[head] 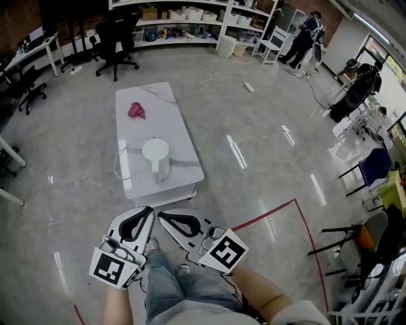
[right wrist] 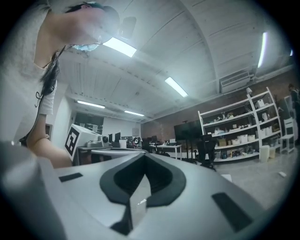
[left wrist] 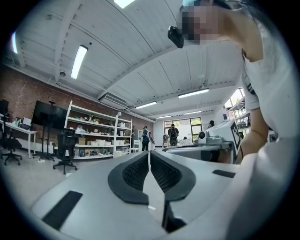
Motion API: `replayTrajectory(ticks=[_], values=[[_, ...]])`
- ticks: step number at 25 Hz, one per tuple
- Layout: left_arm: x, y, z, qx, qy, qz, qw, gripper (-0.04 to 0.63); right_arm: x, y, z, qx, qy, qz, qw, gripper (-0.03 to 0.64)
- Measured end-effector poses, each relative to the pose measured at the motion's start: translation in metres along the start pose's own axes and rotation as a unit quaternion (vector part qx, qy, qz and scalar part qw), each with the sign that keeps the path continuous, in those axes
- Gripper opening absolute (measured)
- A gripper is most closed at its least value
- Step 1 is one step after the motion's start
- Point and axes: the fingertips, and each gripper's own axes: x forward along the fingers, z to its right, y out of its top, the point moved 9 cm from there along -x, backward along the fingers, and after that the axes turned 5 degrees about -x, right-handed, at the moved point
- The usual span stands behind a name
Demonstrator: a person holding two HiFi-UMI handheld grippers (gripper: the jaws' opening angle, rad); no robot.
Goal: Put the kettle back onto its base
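In the head view a white kettle point(head: 156, 159) stands upright near the close end of a low white marble-topped table point(head: 171, 120). A thin cord point(head: 117, 162) loops off the table's left edge beside it. I cannot tell whether a base lies under the kettle. Both grippers hover well short of the table, above the person's knees. My left gripper point(head: 147, 211) is shut and holds nothing. My right gripper point(head: 162, 216) is shut and holds nothing too. Each gripper view shows only its own jaws, left gripper point(left wrist: 149, 152) and right gripper point(right wrist: 144, 155), pointing level across the room, with no kettle in sight.
A red cloth point(head: 136, 110) lies at the table's far end. Beyond stand a black office chair point(head: 117, 38) and white shelves point(head: 190, 19). A cable point(head: 216, 79) trails on the floor. Red floor tape point(head: 279, 209) and chairs point(head: 365, 238) are at right; a person point(head: 304, 38) stands far back.
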Motion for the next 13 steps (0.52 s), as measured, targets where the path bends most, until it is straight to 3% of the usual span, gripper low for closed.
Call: replayTrajectory(ticks=[13], values=[[-0.028,0.010,0.039,-0.003,-0.008,0.021,0.9997,0.021,-0.033,0.010,-0.039,0.000,-0.015,0.012,1.000,0.006]])
